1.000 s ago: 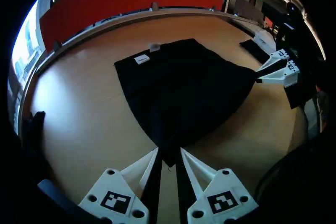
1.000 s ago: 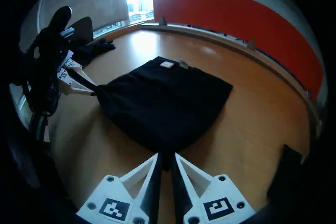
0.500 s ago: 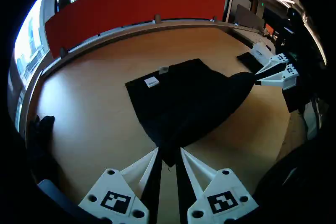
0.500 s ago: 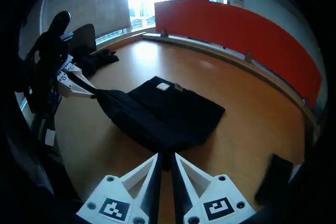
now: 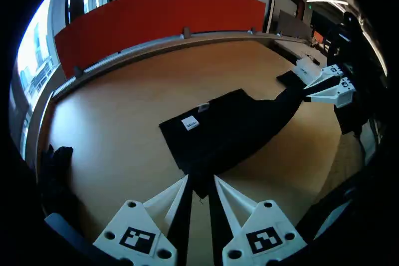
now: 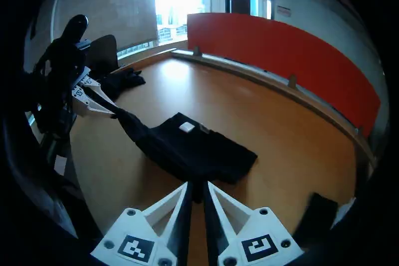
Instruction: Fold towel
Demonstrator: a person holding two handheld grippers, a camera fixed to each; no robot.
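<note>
1. Left gripper view, far left: dark bundle (image 5: 56, 158) of cloth sits at the edge of the wooden table (image 5: 109, 116), well apart from the towel
2. Behind: red partition (image 5: 159, 14) runs along the table's far side
3. Centre: black towel (image 5: 234, 126) lies partly on the table, with a white tag (image 5: 190, 123) facing up near its left far corner
4. Bottom centre: left gripper (image 5: 200, 181) has its jaws almost closed, and both fingers pinch the near towel corner, a scrap of cloth hanging between them
5. Right: right gripper (image 5: 305, 92) is farther off with its fingers closed on another towel corner; the cloth stretches up off the table to it
6. Right gripper view, left: the left gripper (image 6: 113, 112) is held by a person (image 6: 60, 81) in dark clothes, and a towel corner is drawn up into its tips
7. Centre: the rest of the towel is bunched on the table, tag up
8. Bottom centre: the right gripper's own fingers show a narrow gap and clamp the near towel edge
9. Lower right: black object (image 6: 319, 211) lies on the table near its edge, possibly more cloth, too dark to tell
</note>
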